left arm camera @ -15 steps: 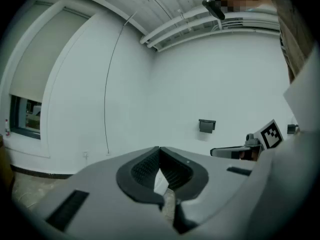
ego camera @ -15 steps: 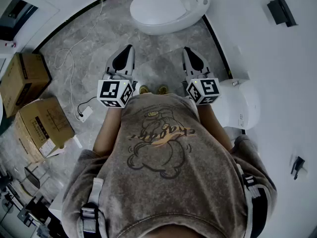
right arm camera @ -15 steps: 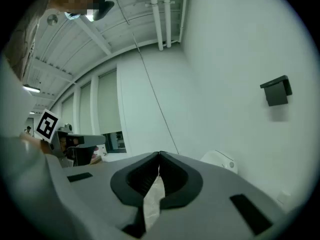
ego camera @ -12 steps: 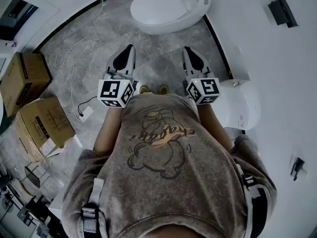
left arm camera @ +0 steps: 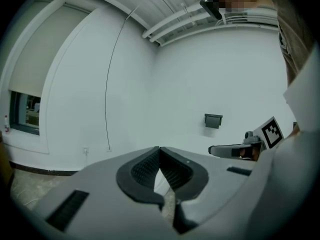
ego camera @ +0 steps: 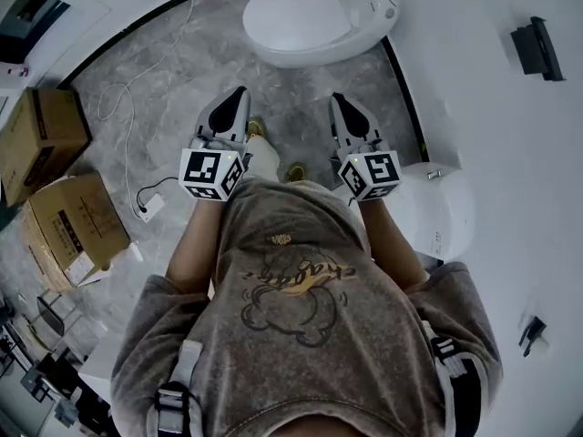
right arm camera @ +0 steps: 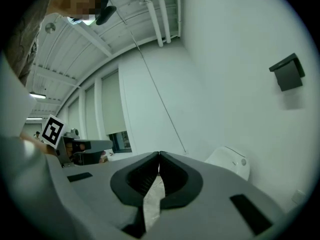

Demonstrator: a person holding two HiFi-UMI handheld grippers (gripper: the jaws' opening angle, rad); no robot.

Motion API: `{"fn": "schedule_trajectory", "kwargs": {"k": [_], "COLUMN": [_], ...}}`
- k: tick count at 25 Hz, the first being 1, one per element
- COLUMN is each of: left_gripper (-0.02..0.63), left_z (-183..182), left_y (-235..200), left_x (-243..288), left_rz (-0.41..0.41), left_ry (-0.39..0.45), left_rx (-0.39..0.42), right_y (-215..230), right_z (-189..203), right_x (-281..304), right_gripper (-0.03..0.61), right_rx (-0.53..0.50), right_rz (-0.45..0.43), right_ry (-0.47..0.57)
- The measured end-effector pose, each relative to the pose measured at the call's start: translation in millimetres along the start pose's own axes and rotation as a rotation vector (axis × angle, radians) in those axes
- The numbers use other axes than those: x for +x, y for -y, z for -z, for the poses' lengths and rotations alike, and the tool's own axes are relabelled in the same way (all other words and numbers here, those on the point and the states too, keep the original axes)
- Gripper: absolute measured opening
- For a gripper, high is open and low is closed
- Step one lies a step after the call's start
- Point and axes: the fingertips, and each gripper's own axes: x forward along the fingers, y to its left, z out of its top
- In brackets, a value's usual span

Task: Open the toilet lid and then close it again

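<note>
The grey marbled stone floor [ego camera: 164,71] fills most of the head view, and at its far end, against the white wall, stands the white ceramic toilet [ego camera: 375,5]. Its smooth white oval lid [ego camera: 296,12] lies flat down over the bowl, so it is closed. At the left side two brown cardboard boxes [ego camera: 68,226] rest on the floor, and a thin white cable [ego camera: 127,85] runs between them and the toilet. At the right, near the person's arm, there is a white rounded fixture [ego camera: 442,212]; I cannot tell what it is. The left gripper [ego camera: 240,90] and the right gripper [ego camera: 335,99] are both held in front of the person's body, pointing toward the toilet but well apart from it. In each gripper view the two jaws are pressed together at their tips, with nothing between them. I judge that the task is at its very start: the approach, with the opening not yet begun. The next move calls for coming closer, lowering one gripper to the front edge of the lid, and parting the jaws or hooking a tip under that edge to lift it.
</note>
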Motion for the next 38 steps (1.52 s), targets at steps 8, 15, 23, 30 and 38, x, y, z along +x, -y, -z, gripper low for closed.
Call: {"fn": "schedule_trajectory", "kwargs": {"k": [8, 15, 23, 30, 38], "left_gripper": [0.009, 0.009, 0.009, 0.009, 0.009], "left_z": [39, 126, 261, 379, 459], "left_y": [-51, -104, -154, -183, -212], "left_x": [95, 187, 261, 308, 335], "left_rz": [0.06, 0.106, 0.119, 0.15, 0.124], "left_ry": [-0.015, -0.088, -0.169, -0.227, -0.276], "left_rx": [-0.007, -0.029, -0.035, -0.051, -0.06], "right_y": [49, 100, 142, 170, 188], "right_z": [44, 124, 264, 377, 450], "right_x": [94, 187, 262, 317, 348], "right_gripper": [0.026, 0.026, 0.026, 0.026, 0.026], "right_rx": [0.019, 0.08, 0.139, 0.186, 0.204], "right_rz": [0.049, 0.097, 0.088, 0.095, 0.081], "right_ry": [-0.023, -0.082, -0.165, -0.207, -0.25]}}
